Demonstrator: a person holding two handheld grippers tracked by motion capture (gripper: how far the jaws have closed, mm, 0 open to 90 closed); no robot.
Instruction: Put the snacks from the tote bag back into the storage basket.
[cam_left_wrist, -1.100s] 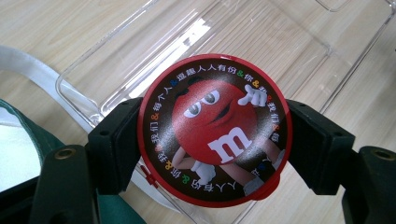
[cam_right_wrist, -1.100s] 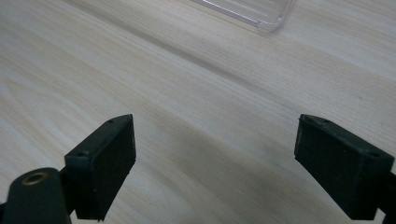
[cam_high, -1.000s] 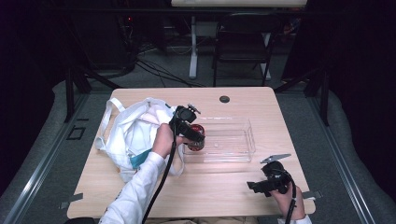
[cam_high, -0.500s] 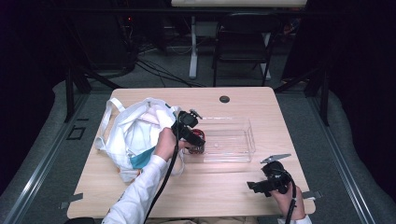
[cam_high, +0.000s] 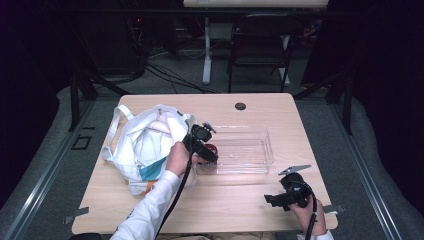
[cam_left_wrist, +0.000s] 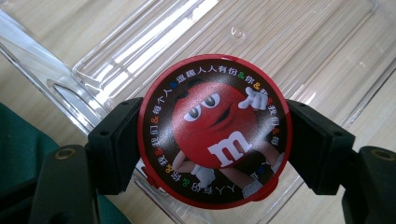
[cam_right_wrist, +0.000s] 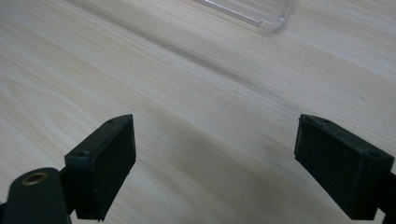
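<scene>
My left gripper (cam_high: 209, 152) is shut on a round red candy tin (cam_left_wrist: 215, 132) whose lid shows a red cartoon character with a white "m". It holds the tin over the left end of a clear plastic tray (cam_high: 250, 155); the tray's rim and floor (cam_left_wrist: 299, 42) lie just beneath the tin. Whether the tin touches the tray, I cannot tell. My right gripper (cam_high: 272, 201) rests low near the table's front right, jaws wide open with bare wood between them (cam_right_wrist: 215, 154).
A white cloth tote bag (cam_high: 142, 145) with teal and orange contents lies at the table's left, just behind my left hand. A small black disc (cam_high: 240, 106) sits near the far edge. The tray's corner (cam_right_wrist: 268, 21) lies ahead of my right gripper. A chair stands beyond the table.
My left gripper has carried the tin from beside the bag to the right and down, over the tray's left end. The right gripper has stayed put.
</scene>
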